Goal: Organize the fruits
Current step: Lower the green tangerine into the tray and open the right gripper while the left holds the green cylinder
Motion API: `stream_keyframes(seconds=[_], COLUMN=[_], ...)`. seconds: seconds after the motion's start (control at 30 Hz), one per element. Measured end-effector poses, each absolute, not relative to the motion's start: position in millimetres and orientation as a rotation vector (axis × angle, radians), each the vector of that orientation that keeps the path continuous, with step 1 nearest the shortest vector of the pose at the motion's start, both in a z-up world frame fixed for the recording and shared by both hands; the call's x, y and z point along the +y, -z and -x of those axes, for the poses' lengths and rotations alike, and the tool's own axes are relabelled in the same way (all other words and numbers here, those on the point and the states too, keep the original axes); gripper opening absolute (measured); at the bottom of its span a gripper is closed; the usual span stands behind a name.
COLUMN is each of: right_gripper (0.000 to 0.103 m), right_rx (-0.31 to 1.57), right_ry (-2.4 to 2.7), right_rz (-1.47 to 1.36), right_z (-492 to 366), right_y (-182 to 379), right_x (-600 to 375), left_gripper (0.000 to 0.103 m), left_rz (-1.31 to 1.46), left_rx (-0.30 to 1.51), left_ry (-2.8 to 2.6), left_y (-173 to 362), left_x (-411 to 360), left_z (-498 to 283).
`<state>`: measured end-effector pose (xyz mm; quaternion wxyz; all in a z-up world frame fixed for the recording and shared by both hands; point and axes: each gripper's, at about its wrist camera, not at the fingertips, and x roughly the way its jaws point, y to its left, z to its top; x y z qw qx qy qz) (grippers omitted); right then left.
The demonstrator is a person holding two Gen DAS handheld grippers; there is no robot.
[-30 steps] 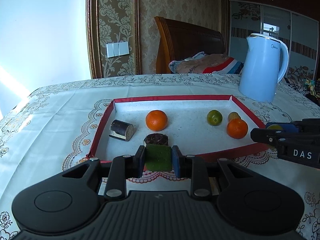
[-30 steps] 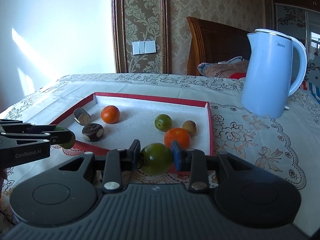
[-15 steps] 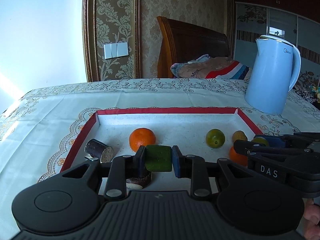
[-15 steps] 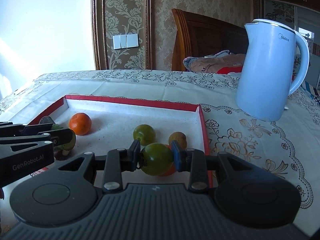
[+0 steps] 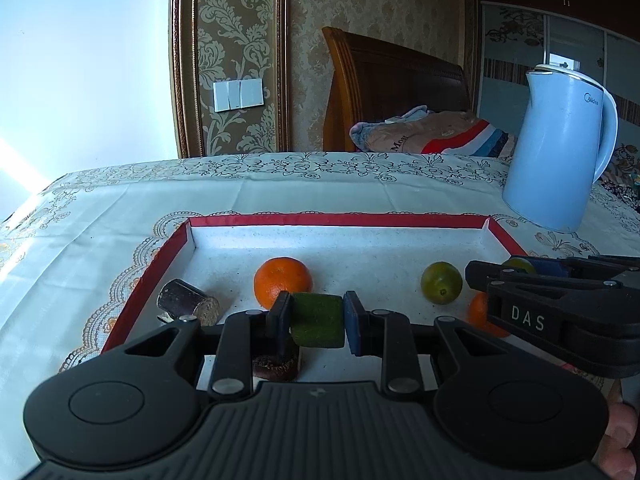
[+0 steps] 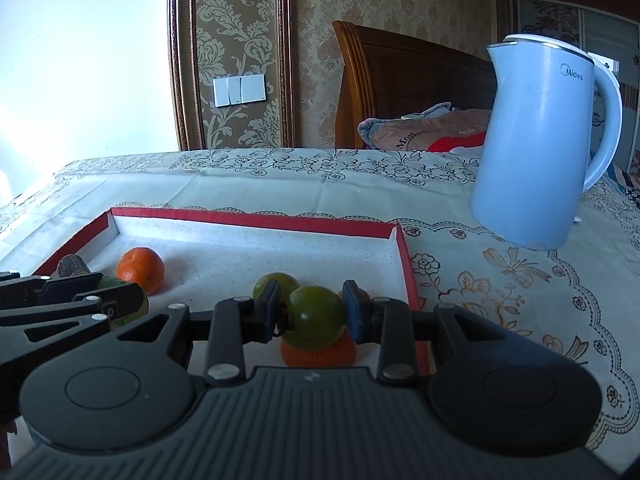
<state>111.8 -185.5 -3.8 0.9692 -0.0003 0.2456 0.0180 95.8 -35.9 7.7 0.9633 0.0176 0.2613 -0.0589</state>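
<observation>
Two round oranges [image 5: 282,281] [image 6: 141,269] lie in the red-rimmed tray [image 5: 336,220]; left gripper [image 5: 317,320] clamps a rough green chunk [image 5: 318,320], right gripper [image 6: 311,317] a smooth green fruit [image 6: 314,317].

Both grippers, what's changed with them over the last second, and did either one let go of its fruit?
Both carried their loads forward, from the tray's near rim to over its floor. Neither let go: the left gripper stays shut on the green piece, the right gripper on the green fruit. The oranges, the loose green fruit and the kettle lie as before.
</observation>
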Motion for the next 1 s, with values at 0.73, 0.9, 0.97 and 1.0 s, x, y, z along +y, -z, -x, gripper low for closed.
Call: stream_keyframes(seconds=[0.73,0.9,0.97,1.0], right_gripper=[0.032,0.032,0.032,0.032], right_rx=[0.485,0.488,0.494,0.501], right_ry=[0.001,0.001,0.004,0.009], right_rz=[-0.022,-0.002,-0.002,-0.006], right_z=[-130,-136,-141,-144], right_y=[8,9,9,10], right_x=[-192,-188,-189,-190], left_gripper=[0.027,0.027,0.027,0.027], left_rz=[-0.063,-0.063,-0.065,-0.068], left_rx=[0.554,0.563,0.561,0.56], left_ry=[0.083,0.074,0.068,0.067], left_y=[4,6,6,6], left_x=[-47,-47,-47,-48], left_z=[-116,-120,-120,-120])
